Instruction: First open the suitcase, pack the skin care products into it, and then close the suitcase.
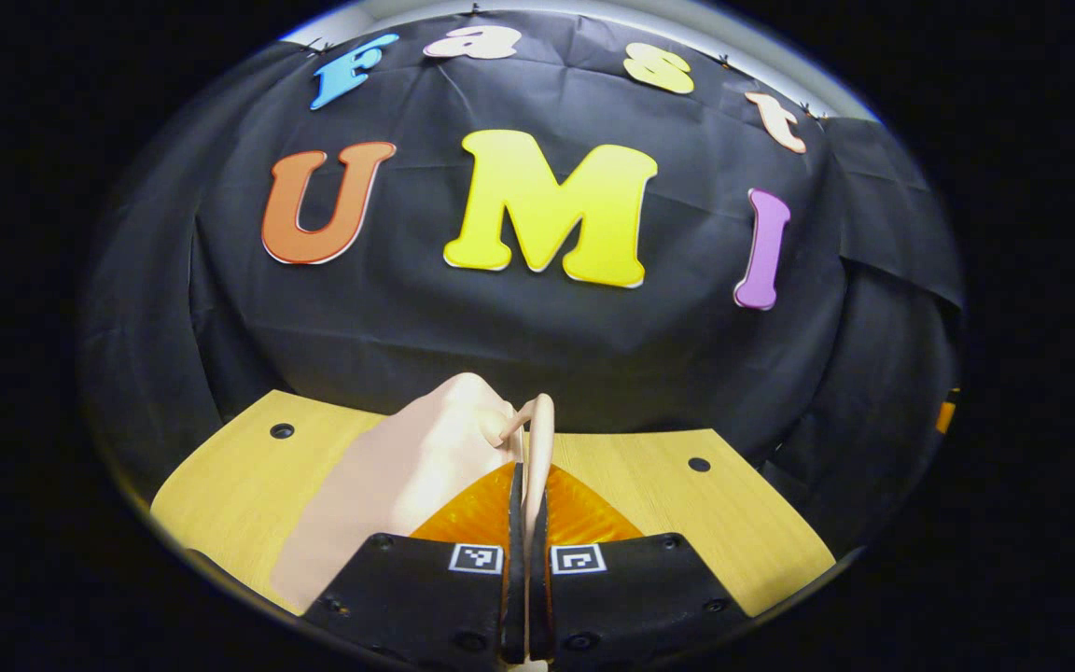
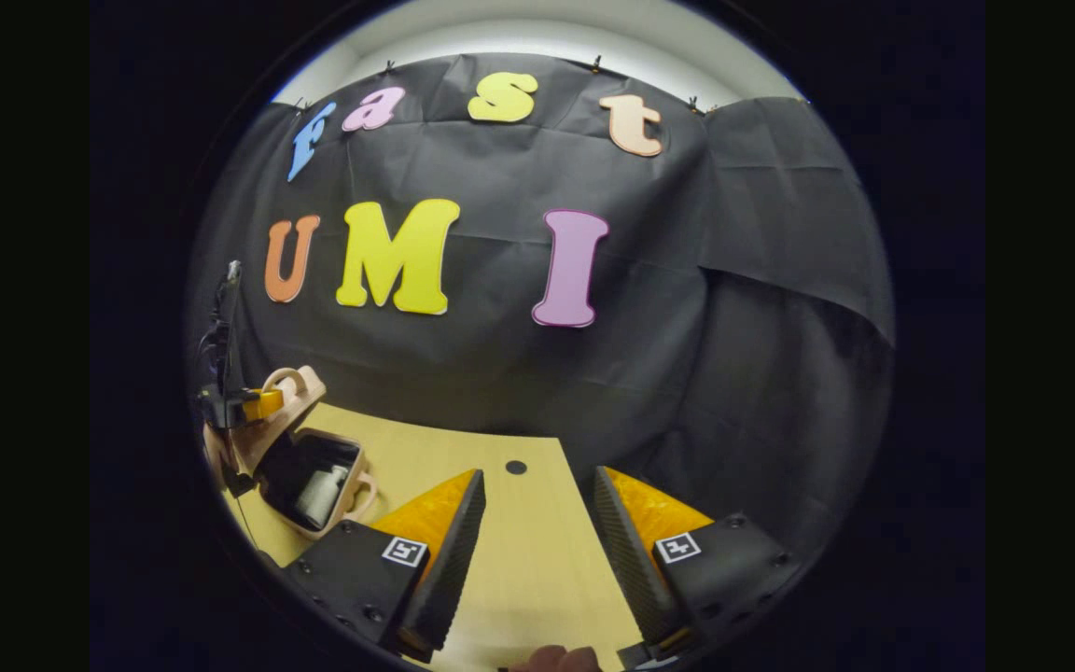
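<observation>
Left gripper [image 1: 526,523] pressed on handle [image 1: 537,448] of case lid [image 1: 407,467], fingers nearly together. Right gripper [image 2: 533,532] spread wide over bare table [image 2: 537,560], holding nothing. Wood table, black cloth wall behind. Case [image 2: 309,485] at far left of right gripper view, lid [image 2: 286,411] raised, tilted up; pale bottle [image 2: 321,497] inside.

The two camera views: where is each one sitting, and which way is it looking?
Left gripper view: rides the left gripper, facing the booth wall; its fingers pinch the suitcase lid's handle.
Right gripper view: rides the right gripper, open above the wooden table, facing the wall; a bit of hand shows at the bottom.
Shared: the pink suitcase, the table; the right gripper view also shows the left gripper at the raised lid.
</observation>
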